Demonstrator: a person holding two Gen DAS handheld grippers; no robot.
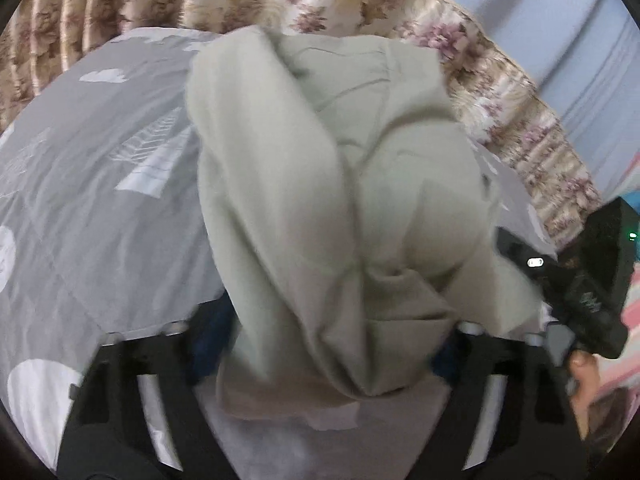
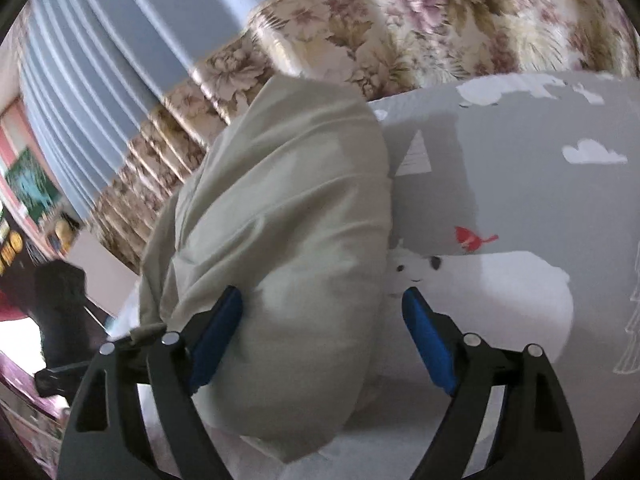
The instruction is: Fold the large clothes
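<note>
Across the whole lower ground of both views a grey bedspread (image 1: 80,184) printed with white clouds, trees and a polar bear is spread, and behind it a floral curtain (image 2: 440,12) is hung. On this bedspread the task's thing, a pale green garment (image 1: 320,200), is gathered into a tall, bunched column whose folds run down toward the cameras; its lower end is draped between the fingers of each tool.

The right gripper (image 2: 324,320) is seen spread wide: its left blue pad (image 2: 216,336) is touched by the cloth, while the other pad is parted from it, so no pinch is made. The left gripper (image 1: 320,344) is largely buried under the fabric; its pads are glimpsed only as dark blue patches at either side of the bundle, and whether the cloth is pressed or merely lying between them cannot be told. At the right edge of the left view the other tool is seen with part of a hand (image 1: 580,376) around it.

As a judgement, the garment is far from flat and folded. If it is let go from this crumpled state, twisted layers would likely be trapped, and a crooked fold would be caused by the hidden seams.
</note>
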